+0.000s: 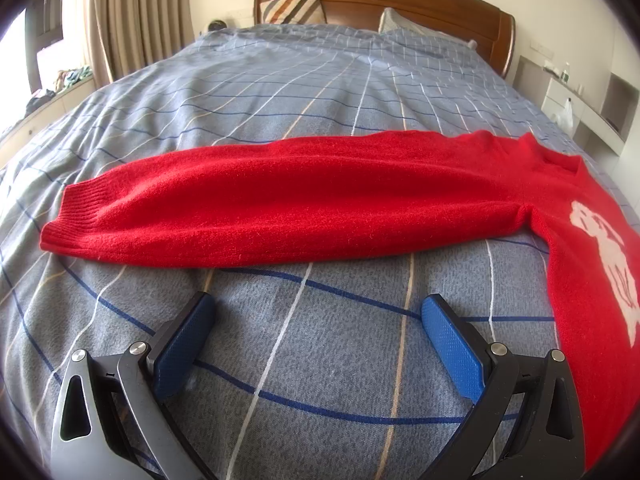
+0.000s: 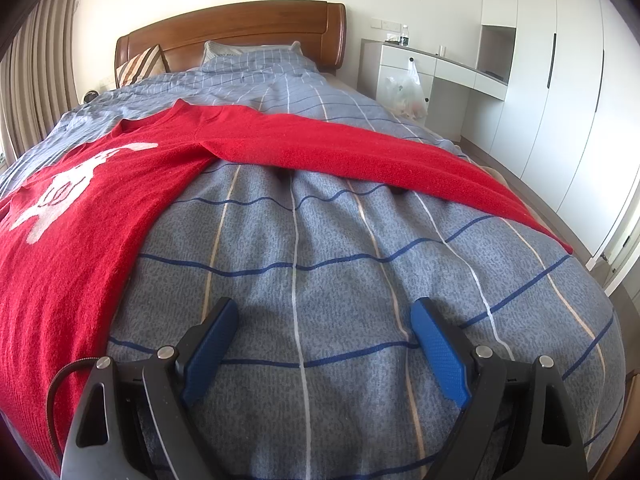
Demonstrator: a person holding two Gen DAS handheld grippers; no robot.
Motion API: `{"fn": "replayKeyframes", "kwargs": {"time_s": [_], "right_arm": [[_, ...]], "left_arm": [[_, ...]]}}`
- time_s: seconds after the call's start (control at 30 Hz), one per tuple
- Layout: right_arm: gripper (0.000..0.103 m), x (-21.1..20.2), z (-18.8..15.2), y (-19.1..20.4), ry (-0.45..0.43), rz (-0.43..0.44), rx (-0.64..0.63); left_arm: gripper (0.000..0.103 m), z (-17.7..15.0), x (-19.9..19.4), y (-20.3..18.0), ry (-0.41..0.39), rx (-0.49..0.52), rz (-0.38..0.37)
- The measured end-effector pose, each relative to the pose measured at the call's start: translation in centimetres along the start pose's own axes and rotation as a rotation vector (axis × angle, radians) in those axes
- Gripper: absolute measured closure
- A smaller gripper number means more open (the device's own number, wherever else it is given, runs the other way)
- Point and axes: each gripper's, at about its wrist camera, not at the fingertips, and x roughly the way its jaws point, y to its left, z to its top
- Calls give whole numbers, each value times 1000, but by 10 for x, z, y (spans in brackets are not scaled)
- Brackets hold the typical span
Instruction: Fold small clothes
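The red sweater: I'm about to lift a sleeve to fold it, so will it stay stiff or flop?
Likely floppy: the red sweater is soft fuzzy knit lying limp on the bed, so a lifted sleeve should droop. Probably not slippery; the fuzzy knit may cling to the cover. Both tools, left and right, are open.

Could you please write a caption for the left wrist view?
Open left gripper hovers before a red sweater's outstretched sleeve on a plaid bedspread.
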Motion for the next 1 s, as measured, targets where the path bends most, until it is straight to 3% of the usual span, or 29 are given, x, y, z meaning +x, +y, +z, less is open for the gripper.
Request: {"fn": "replayKeyframes", "kwargs": {"time_s": [1.0], "right_arm": [[15,1,0,-1,-4,-10,-3]], "left_arm": [[0,0,0,0,0,-1,0]]}}
